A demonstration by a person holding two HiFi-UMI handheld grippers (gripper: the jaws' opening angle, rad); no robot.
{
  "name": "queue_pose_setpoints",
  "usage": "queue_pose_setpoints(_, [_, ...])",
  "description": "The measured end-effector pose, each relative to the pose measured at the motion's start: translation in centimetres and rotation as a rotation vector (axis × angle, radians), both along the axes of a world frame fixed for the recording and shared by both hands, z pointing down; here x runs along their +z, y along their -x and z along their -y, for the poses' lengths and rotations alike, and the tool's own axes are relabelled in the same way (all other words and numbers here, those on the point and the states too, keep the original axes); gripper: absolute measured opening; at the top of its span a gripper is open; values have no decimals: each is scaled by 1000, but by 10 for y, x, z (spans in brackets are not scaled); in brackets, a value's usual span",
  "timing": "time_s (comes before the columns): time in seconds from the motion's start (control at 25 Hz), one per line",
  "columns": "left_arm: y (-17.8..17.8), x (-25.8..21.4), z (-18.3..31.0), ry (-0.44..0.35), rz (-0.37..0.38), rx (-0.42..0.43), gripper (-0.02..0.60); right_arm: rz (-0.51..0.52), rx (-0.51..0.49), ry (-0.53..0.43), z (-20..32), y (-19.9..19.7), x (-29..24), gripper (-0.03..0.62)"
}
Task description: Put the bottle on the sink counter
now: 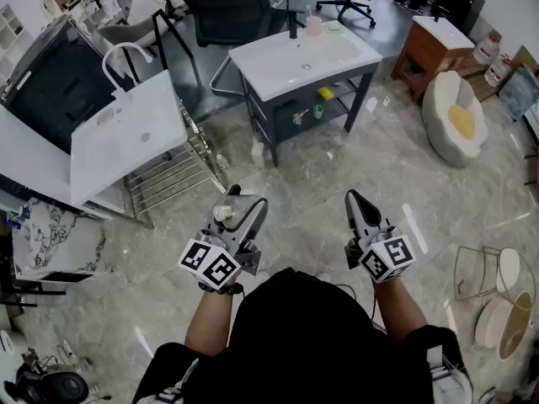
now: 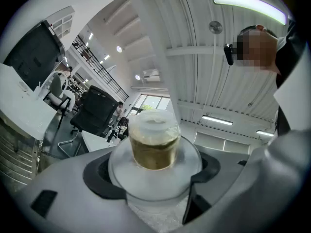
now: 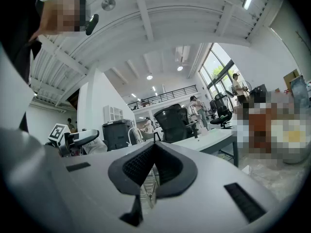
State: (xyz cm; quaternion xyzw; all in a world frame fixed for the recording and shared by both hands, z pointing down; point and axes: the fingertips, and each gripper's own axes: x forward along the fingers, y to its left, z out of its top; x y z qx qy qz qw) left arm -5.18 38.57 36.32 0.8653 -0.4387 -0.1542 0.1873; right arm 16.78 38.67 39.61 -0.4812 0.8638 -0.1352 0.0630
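In the left gripper view a small clear bottle (image 2: 154, 147) with yellowish-brown liquid and a frosted cap stands between the jaws. My left gripper (image 2: 155, 181) is shut on its wide lower body. The head view shows the same bottle (image 1: 223, 213) held low over the floor in my left gripper (image 1: 239, 205). My right gripper (image 1: 353, 199) hangs beside it, shut, with nothing in it; its pads (image 3: 141, 166) meet in the right gripper view. The white sink counter (image 1: 278, 67) on a dark grey stand is ahead, well beyond both grippers.
A second white basin (image 1: 126, 137) with a curved tap rests on a chrome rack at the left. Office chairs (image 1: 227, 11) stand behind the sink counter. A wooden cabinet (image 1: 434, 49), a round white cushion (image 1: 455, 116) and a wire stand (image 1: 480, 272) are at the right.
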Motion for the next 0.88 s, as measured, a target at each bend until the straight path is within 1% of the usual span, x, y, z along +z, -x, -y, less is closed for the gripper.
queue_pose_setpoints(0.2, [-2, -1, -5, -5, 3, 16, 356, 1, 1, -2, -3, -2, -1, 29])
queue_pose_setpoints(0.6, [9, 3, -14, 16, -11, 36, 356, 4, -13, -4, -8, 16, 1, 29])
queue_pose_setpoints(0.8, [30, 0, -24, 7, -26, 31, 356, 59, -51, -7, -10, 35, -4, 29])
queue_pose_setpoints(0.88, [42, 1, -26, 8, -28, 32, 356, 66, -46, -9, -10, 43, -6, 31])
